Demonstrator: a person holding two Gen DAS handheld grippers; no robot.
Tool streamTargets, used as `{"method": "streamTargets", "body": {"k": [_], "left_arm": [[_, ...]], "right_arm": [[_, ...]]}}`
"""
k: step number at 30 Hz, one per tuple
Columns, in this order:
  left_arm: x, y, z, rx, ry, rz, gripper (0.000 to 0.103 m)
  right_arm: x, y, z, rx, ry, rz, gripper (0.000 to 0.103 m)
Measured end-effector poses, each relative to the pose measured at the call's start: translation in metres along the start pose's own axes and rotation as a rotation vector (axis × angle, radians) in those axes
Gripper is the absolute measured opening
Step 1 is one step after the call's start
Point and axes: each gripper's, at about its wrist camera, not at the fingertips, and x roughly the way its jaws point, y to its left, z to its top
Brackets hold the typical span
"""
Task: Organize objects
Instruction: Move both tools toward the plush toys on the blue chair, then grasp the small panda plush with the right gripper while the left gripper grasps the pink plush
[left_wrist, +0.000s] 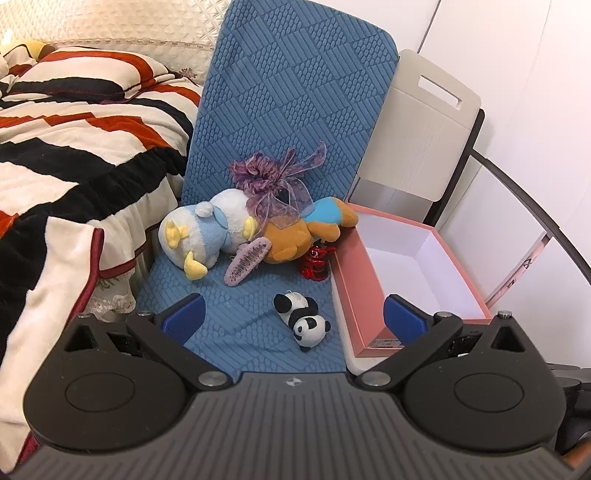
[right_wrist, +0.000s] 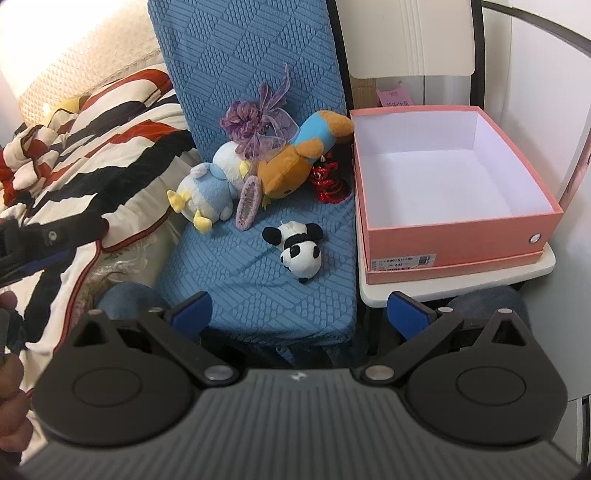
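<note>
Currently both my left hand-held gripper (left_wrist: 291, 314) and right hand-held gripper (right_wrist: 299, 314) stand spread, empty; panda plush (right_wrist: 295, 249) at 12 o'clock: light, soft, grasp mid-body

A chair with a textured blue cover (left_wrist: 295, 110) stands in the middle of the room. To its left a bed (left_wrist: 55, 177) carries a cream blanket striped in red and black, with a matching pillow (left_wrist: 85, 70) near a quilted cream headboard (left_wrist: 110, 22). To the right of the blue chair stands a white folding chair (right_wrist: 458, 280) with a slotted backrest and black frame. Behind both rise plain white wall panels (left_wrist: 517, 55), evenly and softly lit.
</note>
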Motion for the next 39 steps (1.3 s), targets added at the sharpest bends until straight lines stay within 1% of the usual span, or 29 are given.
{"method": "streamTargets", "body": {"k": [13, 21, 24, 26, 29, 32, 34, 37, 39], "left_arm": [[0.003, -0.003, -0.002, 0.015, 0.0, 0.003, 0.103], [0.012, -0.002, -0.002, 0.022, -0.004, 0.008, 0.103], [0.022, -0.001, -0.003, 0.04, -0.01, 0.027, 0.103], [0.031, -0.001, -0.005, 0.055, -0.018, 0.042, 0.103], [0.047, 0.001, -0.007, 0.076, -0.015, 0.042, 0.103], [0.068, 0.006, -0.009, 0.07, -0.007, 0.039, 0.103], [0.078, 0.009, -0.011, 0.07, -0.026, 0.044, 0.103], [0.097, 0.013, -0.011, 0.087, -0.045, 0.073, 0.103], [0.112, 0.016, -0.009, 0.092, -0.03, 0.087, 0.103]], "right_arm": [[0.004, -0.004, -0.001, 0.023, 0.019, 0.022, 0.103], [0.013, -0.005, 0.003, 0.021, 0.024, 0.016, 0.103], [0.019, -0.006, 0.003, 0.018, 0.03, 0.019, 0.103], [0.025, -0.008, 0.002, 0.016, 0.04, 0.039, 0.101], [0.036, -0.009, 0.001, 0.011, 0.057, 0.051, 0.1], [0.047, -0.011, 0.001, 0.01, 0.064, 0.072, 0.093], [0.055, -0.012, 0.001, 0.002, 0.059, 0.076, 0.093], [0.068, -0.013, 0.003, -0.017, 0.04, 0.071, 0.092], [0.079, -0.013, 0.006, -0.021, 0.028, 0.066, 0.091]]}}
